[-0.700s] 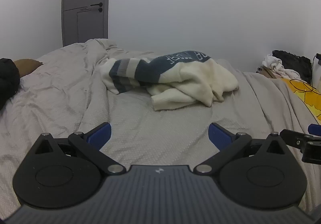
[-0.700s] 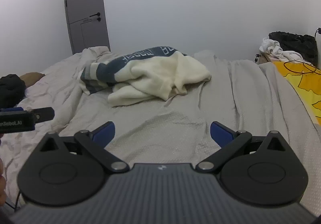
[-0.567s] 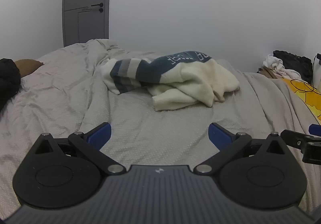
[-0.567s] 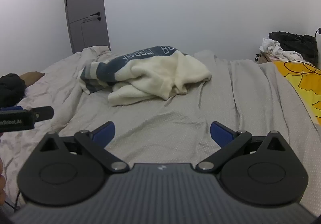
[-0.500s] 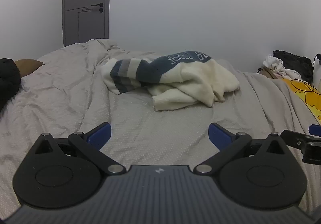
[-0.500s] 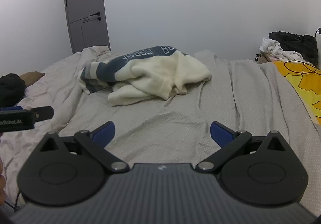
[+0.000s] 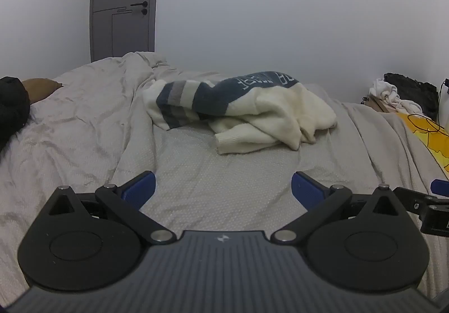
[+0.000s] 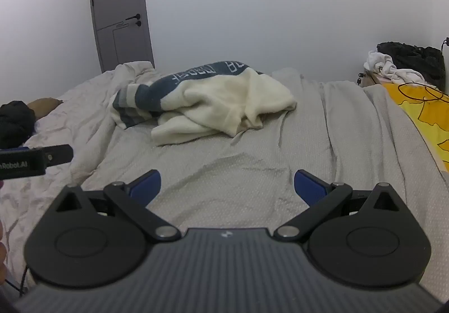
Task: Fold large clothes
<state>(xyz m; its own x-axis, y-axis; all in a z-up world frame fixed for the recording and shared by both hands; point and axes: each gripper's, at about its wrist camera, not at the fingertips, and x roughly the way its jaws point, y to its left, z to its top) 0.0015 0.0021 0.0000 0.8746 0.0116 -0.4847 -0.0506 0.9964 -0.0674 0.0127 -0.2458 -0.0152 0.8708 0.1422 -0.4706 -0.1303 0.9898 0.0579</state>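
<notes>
Two grippers are held above a bed (image 7: pixel 84 127) covered in a wrinkled grey sheet, each seen from its own wrist camera. Left gripper (image 7: pixel 223 186): blue-tipped fingers (image 7: pixel 140 186) spread wide apart, nothing between them, only bare sheet showing in the gap. Right gripper (image 8: pixel 227 182): fingers (image 8: pixel 308 184) likewise spread wide and holding nothing.

Sweater (image 7: pixel 247 108): a cream knit garment with a navy band bearing pale lettering and grey and navy stripes, lying crumpled in a heap on the sheet. In the left wrist view it sits well ahead of the fingertips, roughly on the line between them and slightly toward the right finger; a cream cuff or hem edge points back toward the gripper. In the right wrist view the sweater (image 8: pixel 207 99) lies well ahead and toward the left finger. Neither gripper touches it.

Beyond the left finger, at the far edge of the bed: a dark bundle (image 7: pixel 11 108) and a brown pillow (image 7: pixel 42 87). Beyond the right finger: a yellow cloth (image 8: pixel 423 119) with a thin dark cord looped across it, and behind it a pile of white and black clothing (image 8: pixel 404 63). Behind the bed, a grey door (image 7: pixel 123 4) set in a pale wall.

Each camera catches part of the other gripper at the frame edge.
</notes>
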